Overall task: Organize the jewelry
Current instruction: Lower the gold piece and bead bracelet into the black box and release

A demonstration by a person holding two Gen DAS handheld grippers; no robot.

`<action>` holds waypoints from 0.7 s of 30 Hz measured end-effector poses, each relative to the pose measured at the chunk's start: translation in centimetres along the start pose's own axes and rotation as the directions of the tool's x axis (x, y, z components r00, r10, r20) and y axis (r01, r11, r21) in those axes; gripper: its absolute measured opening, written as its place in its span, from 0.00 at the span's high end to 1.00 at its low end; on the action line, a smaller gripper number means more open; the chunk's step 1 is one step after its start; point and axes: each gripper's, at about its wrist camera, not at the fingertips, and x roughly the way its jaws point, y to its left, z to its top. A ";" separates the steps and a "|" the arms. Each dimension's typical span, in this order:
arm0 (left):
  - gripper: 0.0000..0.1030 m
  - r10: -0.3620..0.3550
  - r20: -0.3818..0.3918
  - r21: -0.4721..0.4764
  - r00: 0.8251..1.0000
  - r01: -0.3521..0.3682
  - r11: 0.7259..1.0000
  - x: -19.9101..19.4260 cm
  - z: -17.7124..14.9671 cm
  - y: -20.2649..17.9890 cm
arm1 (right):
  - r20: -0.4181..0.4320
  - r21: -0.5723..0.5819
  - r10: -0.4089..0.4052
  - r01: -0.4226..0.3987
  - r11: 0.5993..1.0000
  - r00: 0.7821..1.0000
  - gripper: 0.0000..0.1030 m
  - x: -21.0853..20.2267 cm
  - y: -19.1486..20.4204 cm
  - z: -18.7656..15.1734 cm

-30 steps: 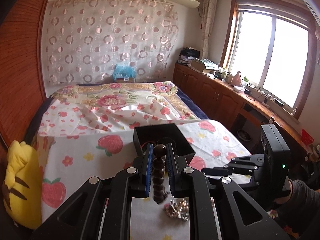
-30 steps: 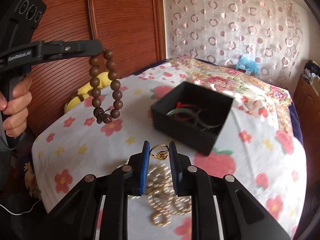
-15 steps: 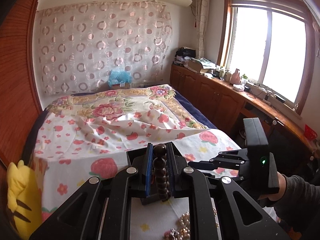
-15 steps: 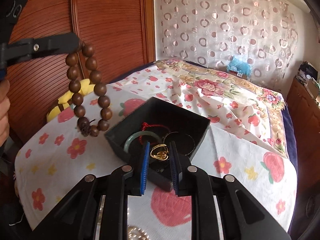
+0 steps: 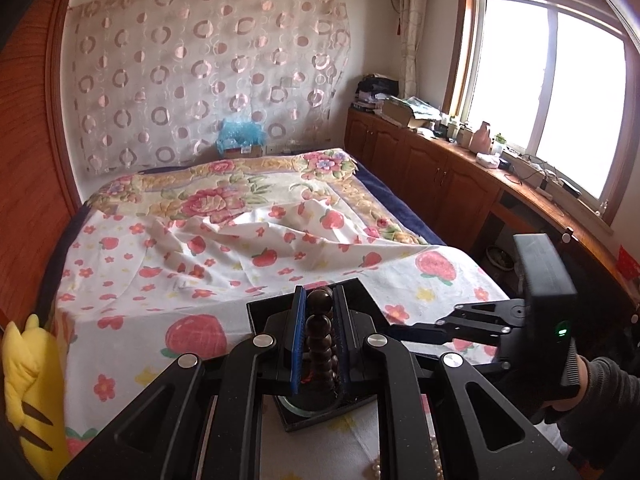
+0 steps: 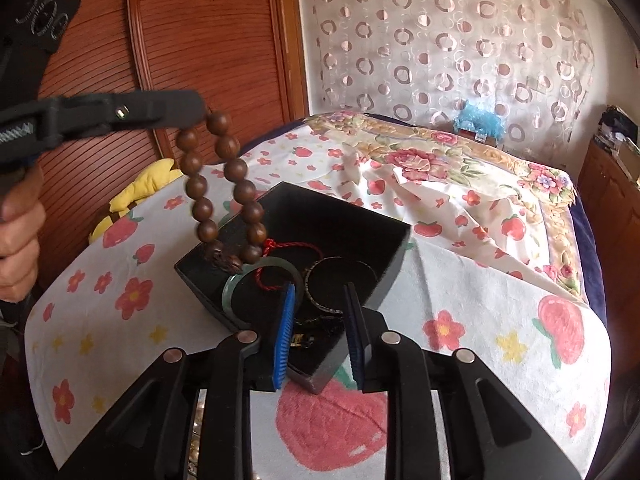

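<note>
My left gripper (image 5: 319, 300) is shut on a brown wooden bead bracelet (image 5: 320, 336). In the right wrist view the bracelet (image 6: 224, 192) hangs from the left gripper (image 6: 192, 106), its lower end at the left rim of the black box (image 6: 352, 220). The box holds a green bangle (image 6: 240, 280), a red cord (image 6: 280, 248), a dark bangle (image 6: 340, 280) and a gold ring (image 6: 300, 338). My right gripper (image 6: 320, 296) is open and empty over the box's near corner. The box shows under my left fingers (image 5: 264, 308).
The box sits on a strawberry-print sheet (image 6: 500, 320) on the bed. Pearl beads (image 5: 376, 468) lie on the sheet near me. A yellow plush toy (image 5: 28, 392) is at the bed's left edge. A wooden wardrobe (image 6: 200, 40) stands on the left and cabinets (image 5: 440, 184) along the right.
My right gripper has opened and the gold ring has dropped into the box. My left gripper has carried the bead bracelet rightward over the box's left rim.
</note>
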 end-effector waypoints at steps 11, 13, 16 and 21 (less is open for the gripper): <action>0.88 -0.004 -0.038 0.012 0.999 0.004 1.000 3.0 -0.1 -0.9 | 0.019 0.027 -0.012 0.012 1.000 1.000 0.68 -1.6 -1.2 -1.0; 0.88 0.025 -0.038 0.024 0.999 -0.024 0.999 3.3 -0.2 -1.2 | 0.019 0.035 -0.016 0.015 0.999 1.000 0.68 -1.8 -1.4 -1.3; 0.88 0.020 -0.049 0.022 0.999 -0.019 1.000 3.7 -0.4 -1.3 | 0.016 0.044 -0.017 0.017 0.999 1.000 0.68 -1.8 -1.6 -1.7; 0.74 0.026 -0.055 0.014 0.998 -0.025 1.000 3.8 -1.0 -1.3 | 0.011 0.043 -0.025 0.024 0.999 1.000 0.68 -2.2 -1.7 -2.2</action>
